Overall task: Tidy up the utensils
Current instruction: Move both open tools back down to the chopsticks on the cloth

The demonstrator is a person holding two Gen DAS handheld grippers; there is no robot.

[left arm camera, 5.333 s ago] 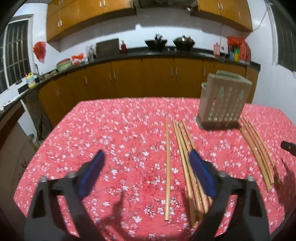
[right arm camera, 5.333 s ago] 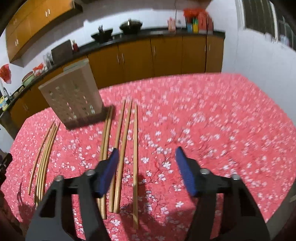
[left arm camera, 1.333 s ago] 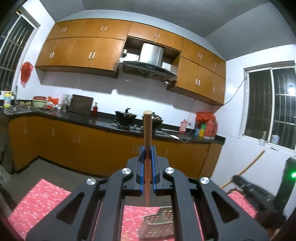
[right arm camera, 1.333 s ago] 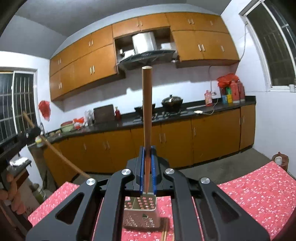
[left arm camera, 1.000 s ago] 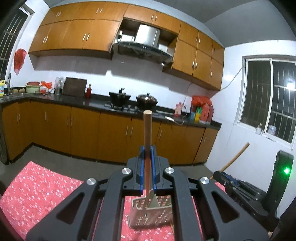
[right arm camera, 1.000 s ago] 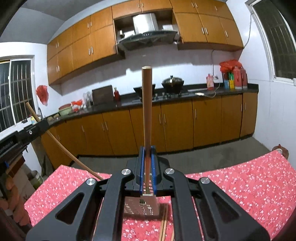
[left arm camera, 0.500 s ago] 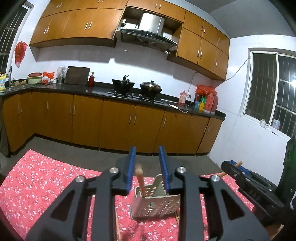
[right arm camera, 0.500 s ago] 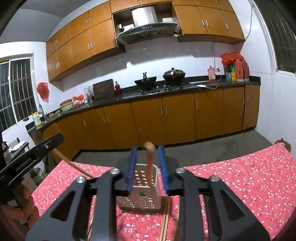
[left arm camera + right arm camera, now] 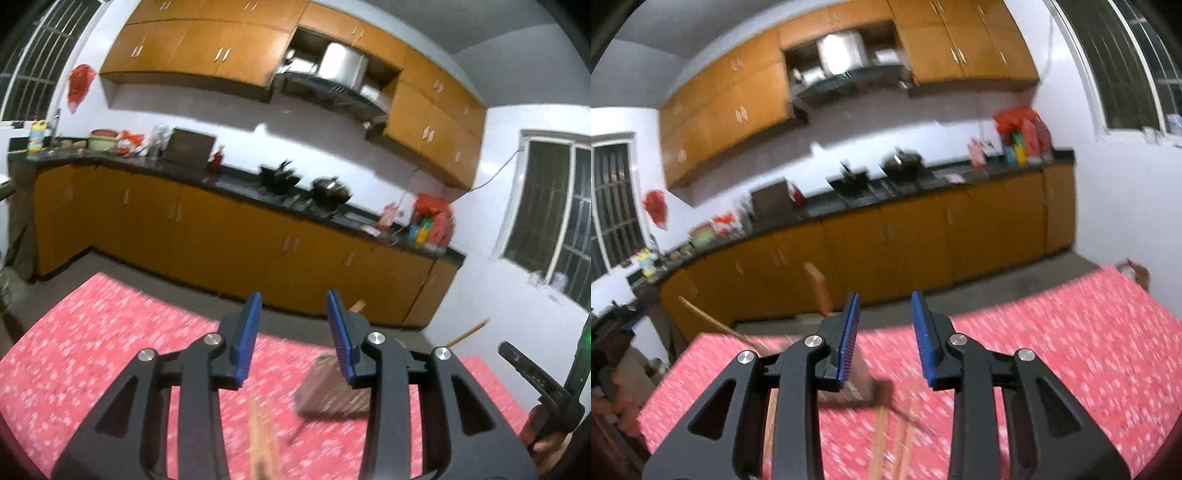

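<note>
Two grippers, and both stand open with nothing in them. The jaws of your left gripper (image 9: 293,332) have just been opening, and between its blue pads you see only the cabinets and the far edge of the table (image 9: 92,350). The jaws of your right gripper (image 9: 886,332) have just been opening too, and no thing is between them.

The holder (image 9: 325,395) stands toward the far edge of the table, between your two hands. In the left view it is low and to the right of the jaws, partly behind the right finger. In the right view it is low and to the left, behind the left finger. One stick (image 9: 818,291) rises from it almost upright, and a second stick (image 9: 716,325) leans away to the left. The blur does not let me say how deep they sit.

I judge that the next move is another pick from the table. The loose sticks (image 9: 262,439) lie under your left gripper, below the jaws and a little left of their middle. Their long axis runs from the near edge toward the far edge, so along the line of the fingers. More sticks (image 9: 882,439) lie the same way under your right gripper. Each hand has its own group nearer, so you should lower each one and close the jaws across the stick, not along it
</note>
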